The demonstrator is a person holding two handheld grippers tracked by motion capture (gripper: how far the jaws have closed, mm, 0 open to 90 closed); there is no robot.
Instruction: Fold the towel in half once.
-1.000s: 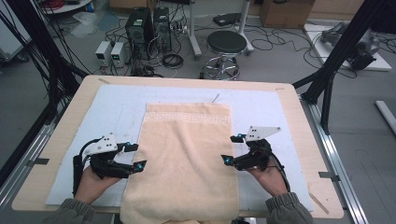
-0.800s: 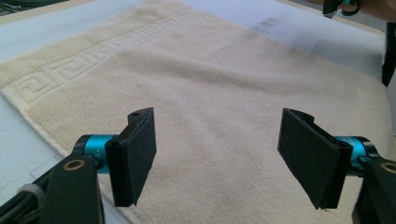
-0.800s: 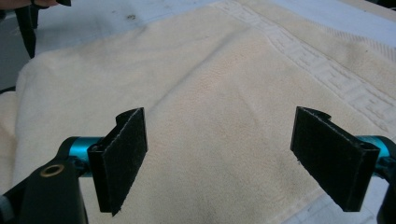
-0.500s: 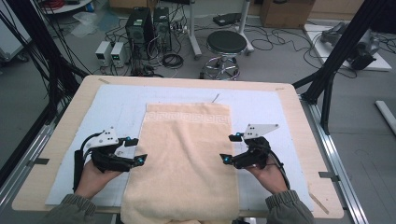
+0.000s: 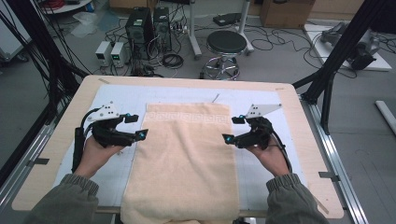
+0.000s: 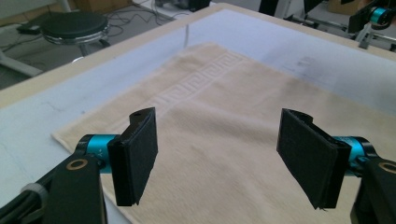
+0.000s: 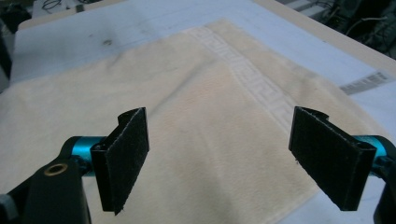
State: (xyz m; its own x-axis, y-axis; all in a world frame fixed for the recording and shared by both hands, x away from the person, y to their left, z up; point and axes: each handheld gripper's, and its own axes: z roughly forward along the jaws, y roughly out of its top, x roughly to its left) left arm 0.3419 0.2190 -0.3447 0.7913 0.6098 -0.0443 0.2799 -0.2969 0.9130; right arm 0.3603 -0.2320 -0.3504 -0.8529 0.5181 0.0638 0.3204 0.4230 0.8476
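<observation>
1. Wooden table (image 5: 299, 121) with a pale blue mat (image 5: 121, 100) on top is carrying the work, and the beige towel (image 5: 187, 158) is lying flat down the mat's middle – its far hem with the woven key-pattern band (image 5: 189, 115) pointing away from the person, its near end hanging over the near table edge.

2. Nothing about the towel is reading as folded yet: it is lying in a single spread layer, smooth, with no edge lifted. By my judgement the folding is sitting at its very start – both long edges are waiting to be gripped, and every fold is left to do.

3. Left gripper (image 5: 132, 126) is hovering at the towel's left edge near the far corner, jaws spread wide and holding nothing; in the left gripper view the gripper (image 6: 219, 154) is framing bare cloth between its pads.

4. Right gripper (image 5: 234, 129) is mirroring it at the right edge, jaws likewise wide apart and empty; in the right gripper view the gripper (image 7: 229, 161) is looking over the towel's far right corner.

5. Beyond the far table edge, the grey floor is holding a black round stool (image 5: 226, 44), computer towers (image 5: 147, 23) amid tangled cables, and cardboard boxes (image 5: 285, 11); black frame struts (image 5: 338, 56) are rising at the right.
</observation>
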